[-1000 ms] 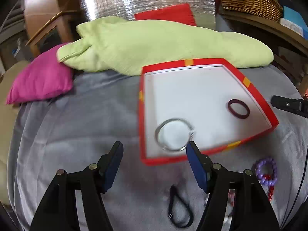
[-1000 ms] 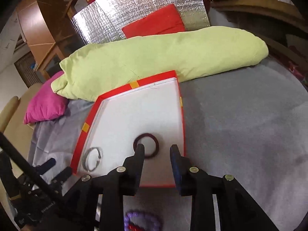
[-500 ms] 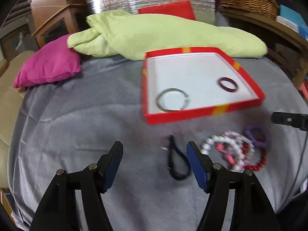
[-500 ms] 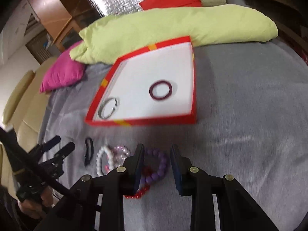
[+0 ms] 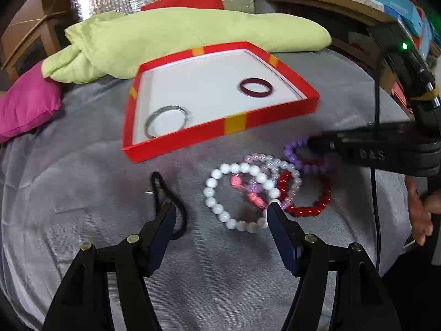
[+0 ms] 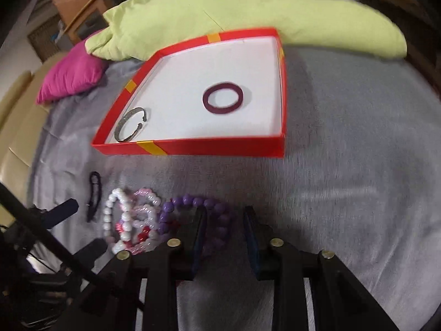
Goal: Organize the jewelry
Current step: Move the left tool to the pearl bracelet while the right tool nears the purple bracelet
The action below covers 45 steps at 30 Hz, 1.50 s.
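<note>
The loose jewellery lies in a heap on the grey bedspread (image 5: 82,193), in front of the shallow red cardboard box with yellow stripes (image 5: 234,122): a white bead bracelet (image 5: 220,209), a pale pink translucent bead bracelet (image 5: 273,162), a red bead bracelet (image 5: 311,211) and a purple bead bracelet (image 6: 193,201), overlapping one another, with a black cord loop (image 5: 168,193) just to their left. Inside the box rest 2 pieces, a silver open bangle (image 5: 166,121) near its front left corner and a dark maroon ring-shaped bangle (image 5: 255,88) toward the right.

Within the last second both claws have pulled back from the box, where they hovered over those 2 bangles, to the heap in front of it. That suggests 2 pieces are delivered and the next pick is beginning.

The left claw (image 5: 220,215) is open wide and empty, its fingertips straddling the near side of the white bracelet, one tip close by the black cord. The right claw (image 6: 224,218) is open more narrowly and holds nothing; the purple bracelet's right arc sits at its left fingertip, so it looks the likely target. The beads overlap, so a pinch there may drag the red strand along.

A lime-green pillow (image 5: 179,35) and a magenta cushion (image 5: 24,104) lie behind.
</note>
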Available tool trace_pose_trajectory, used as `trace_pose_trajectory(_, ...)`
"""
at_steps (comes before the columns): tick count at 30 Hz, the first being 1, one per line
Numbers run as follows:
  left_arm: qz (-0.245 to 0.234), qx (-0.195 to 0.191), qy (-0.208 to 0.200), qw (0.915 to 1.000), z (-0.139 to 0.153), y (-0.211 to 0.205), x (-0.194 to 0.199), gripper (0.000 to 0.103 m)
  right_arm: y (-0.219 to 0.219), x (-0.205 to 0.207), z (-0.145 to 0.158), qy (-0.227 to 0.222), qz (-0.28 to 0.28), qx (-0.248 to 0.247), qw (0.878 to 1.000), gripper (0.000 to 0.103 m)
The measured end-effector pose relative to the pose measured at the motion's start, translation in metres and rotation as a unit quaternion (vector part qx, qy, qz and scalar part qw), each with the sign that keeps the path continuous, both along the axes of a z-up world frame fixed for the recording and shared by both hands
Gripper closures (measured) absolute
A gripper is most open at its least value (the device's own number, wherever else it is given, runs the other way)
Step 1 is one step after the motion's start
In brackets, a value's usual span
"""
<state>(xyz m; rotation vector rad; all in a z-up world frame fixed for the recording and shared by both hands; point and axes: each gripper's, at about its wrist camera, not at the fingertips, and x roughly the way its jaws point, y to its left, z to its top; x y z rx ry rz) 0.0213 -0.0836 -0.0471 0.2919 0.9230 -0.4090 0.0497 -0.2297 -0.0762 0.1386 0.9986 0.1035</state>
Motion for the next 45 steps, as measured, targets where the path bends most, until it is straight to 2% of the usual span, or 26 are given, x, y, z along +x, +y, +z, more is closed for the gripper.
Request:
trace_pose_trajectory(1,-0.004,0.001,0.005,1.0000,-0.002,-0.001,0.000,0.034,0.002,0.000,0.001,-0.005,-0.001,-0.014,1.000,0.090)
trace_pose_trajectory(4,-0.013,0.004,0.015,0.9998,-0.007,-0.006,-0.001,0.034,-0.008,0.001,0.001,-0.011,-0.032,-0.040,0.999,0.091)
trace_pose_trajectory(7,-0.019,0.010,0.021,0.9996,-0.013,-0.009,-0.001,0.034,-0.026,0.005,0.003,-0.007,-0.070,-0.027,0.997,0.091)
trace_pose_trajectory(11,-0.017,0.024,0.027,0.9992,-0.022,-0.011,0.004,0.033,-0.036,0.010,0.002,0.005,-0.085,0.000,0.996,0.091)
trace_pose_trajectory(17,0.030,0.012,0.030,0.9990,-0.022,0.012,0.017,0.033,-0.032,0.010,0.002,0.012,-0.081,0.010,0.997,0.091)
trace_pose_trajectory(22,0.041,0.009,0.026,0.9988,-0.019,0.027,0.022,0.044,-0.035,0.009,0.001,0.013,-0.082,0.019,0.996,0.091)
trace_pose_trajectory(24,0.040,0.001,0.029,0.9988,-0.019,0.031,0.022,0.048,-0.037,0.009,0.001,0.013,-0.085,0.022,0.996,0.091)
trace_pose_trajectory(28,0.033,-0.012,0.028,0.9990,-0.014,0.037,0.019,0.048,-0.038,0.011,0.001,0.012,-0.089,0.019,0.996,0.091)
trace_pose_trajectory(33,0.029,-0.044,0.037,0.9979,-0.009,0.039,0.020,0.043,-0.038,0.011,0.001,0.010,-0.088,0.015,0.996,0.090)
trace_pose_trajectory(39,0.036,-0.050,0.050,0.9969,-0.014,0.039,0.025,0.042,-0.040,0.011,0.001,0.011,-0.087,0.022,0.996,0.090)
trace_pose_trajectory(45,0.048,-0.085,0.062,0.9933,-0.014,0.041,0.035,0.041,-0.040,0.011,0.001,0.010,-0.085,0.023,0.996,0.090)
